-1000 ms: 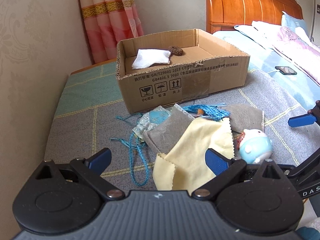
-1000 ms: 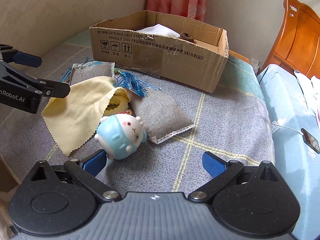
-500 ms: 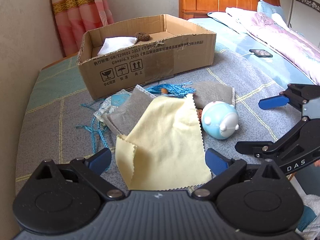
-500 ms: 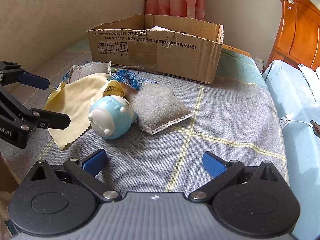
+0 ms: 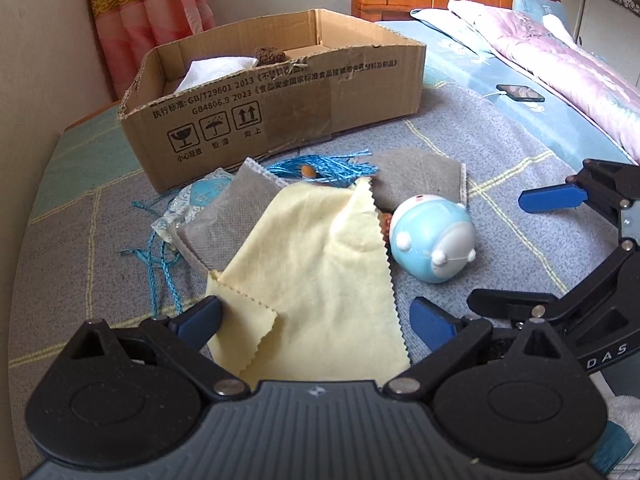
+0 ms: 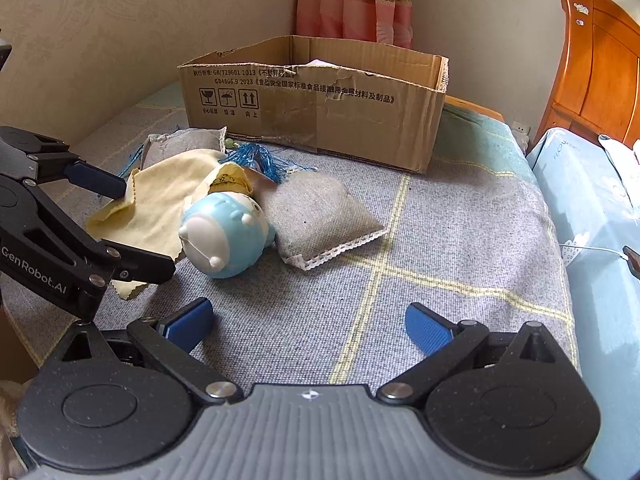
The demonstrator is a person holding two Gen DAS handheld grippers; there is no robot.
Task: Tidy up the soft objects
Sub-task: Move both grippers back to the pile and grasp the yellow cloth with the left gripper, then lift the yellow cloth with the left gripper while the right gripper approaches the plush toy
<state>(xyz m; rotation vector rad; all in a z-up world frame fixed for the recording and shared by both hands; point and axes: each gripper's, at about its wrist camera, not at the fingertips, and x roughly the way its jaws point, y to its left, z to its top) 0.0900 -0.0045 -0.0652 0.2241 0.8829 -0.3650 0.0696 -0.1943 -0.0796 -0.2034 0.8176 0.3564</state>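
Left gripper (image 5: 316, 316), jaws wide, straddles the yellow cloth (image 5: 316, 264); right gripper (image 6: 308, 324) likewise wide, holding nothing. Risk: closing may also snag the blue cord (image 5: 160, 264) beside the cloth, or nudge the blue plush toy (image 5: 434, 238).

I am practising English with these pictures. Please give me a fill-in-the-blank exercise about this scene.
1. The round blue-and-white plush toy lies between the yellow cloth and the grey ____ sachet with lace edging.
2. The brown cardboard box holds a folded ____ cloth.
3. Both the left gripper and the right gripper are ____.

Missing words: fabric; white; open
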